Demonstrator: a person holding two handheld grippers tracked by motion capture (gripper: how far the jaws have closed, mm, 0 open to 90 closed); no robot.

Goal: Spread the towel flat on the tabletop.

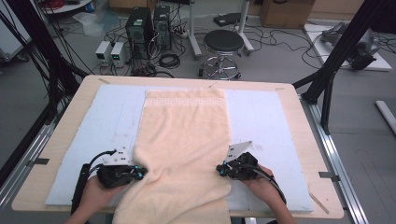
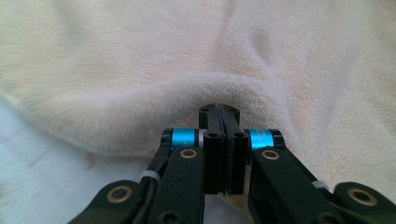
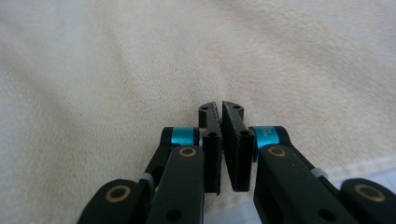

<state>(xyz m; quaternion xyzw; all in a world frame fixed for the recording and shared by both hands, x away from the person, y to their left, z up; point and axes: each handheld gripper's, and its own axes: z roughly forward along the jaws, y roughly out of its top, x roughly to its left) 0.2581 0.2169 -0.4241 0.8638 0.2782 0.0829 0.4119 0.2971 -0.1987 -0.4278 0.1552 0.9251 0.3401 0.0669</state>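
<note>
A cream towel [image 1: 182, 135] lies lengthwise down the middle of a white mat [image 1: 264, 112], and its near end hangs over the table's front edge. My left gripper [image 1: 142, 171] is at the towel's left edge near the front, shut on a raised ridge of towel [image 2: 140, 70] that bunches around the tips [image 2: 219, 109]. My right gripper [image 1: 218, 169] is at the towel's right edge, level with the left one. Its jaws [image 3: 219, 106] meet on the cream pile [image 3: 140, 56], just inside the hem.
The mat covers most of a light wooden table [image 1: 299, 121]. Beyond the far edge stand a black stool [image 1: 223, 44], computer towers [image 1: 140, 25] and loose cables on the floor. Black frame posts [image 1: 336, 60] rise at both sides of the table.
</note>
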